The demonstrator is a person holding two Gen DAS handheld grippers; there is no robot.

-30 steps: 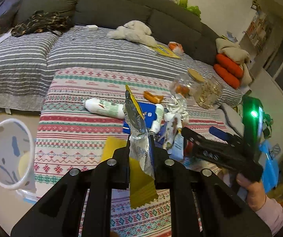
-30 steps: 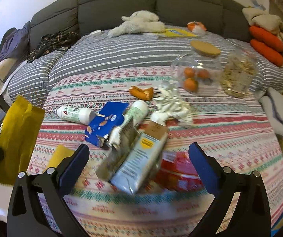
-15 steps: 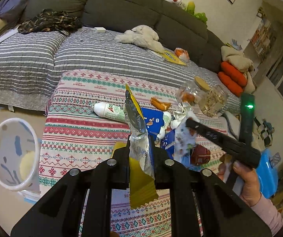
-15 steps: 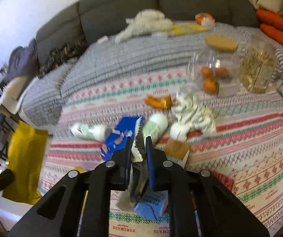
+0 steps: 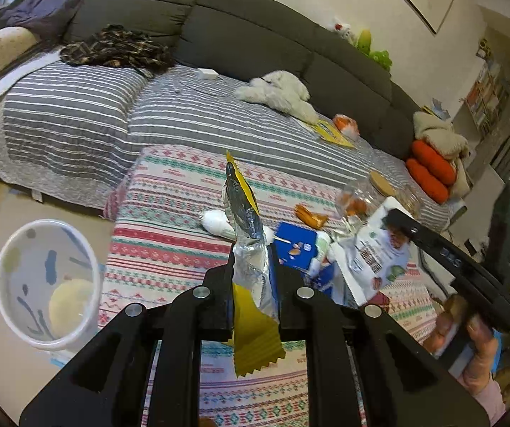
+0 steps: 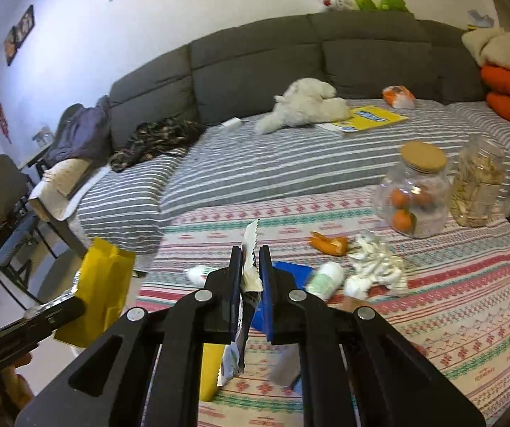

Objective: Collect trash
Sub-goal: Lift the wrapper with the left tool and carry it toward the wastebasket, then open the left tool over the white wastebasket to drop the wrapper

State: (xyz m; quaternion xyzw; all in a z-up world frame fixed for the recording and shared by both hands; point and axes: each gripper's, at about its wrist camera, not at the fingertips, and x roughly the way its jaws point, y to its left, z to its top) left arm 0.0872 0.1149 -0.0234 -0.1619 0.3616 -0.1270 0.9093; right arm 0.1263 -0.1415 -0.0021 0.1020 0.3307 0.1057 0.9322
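In the left wrist view, the left gripper [image 5: 251, 270] is seen at the lower centre of the frame with its jaws closed on a crumpled yellow-and-silver foil snack wrapper [image 5: 246, 235], which stands upright between them, its zigzag-cut yellow end hanging below. A white plastic waste bin with pastel blotches [image 5: 46, 281] is seen on the floor at the lower left, beside the patterned striped cloth [image 5: 169, 213] that covers the counter. At the right of that frame the right gripper [image 5: 394, 220] is held above the cloth by a hand [image 5: 475, 338], and a white printed snack packet [image 5: 376, 252] is clamped in its jaws. In the right wrist view the same packet [image 6: 248, 284] is seen edge-on between the closed jaws of the right gripper [image 6: 250, 277] at the lower centre, its serrated top edge rising above them; the yellow wrapper [image 6: 103, 291] is shown at the left of the frame, clear of the cloth. On the cloth behind are lying a flat blue packet [image 6: 290, 274], a white-and-green tube [image 6: 326, 277], a crumpled white tissue [image 6: 376, 267] and an orange peel [image 6: 328, 242]. A cork-lidded glass jar of oranges [image 6: 415, 192] stands at the upper right, just beside a clear jar of beige snacks [image 6: 477, 185].
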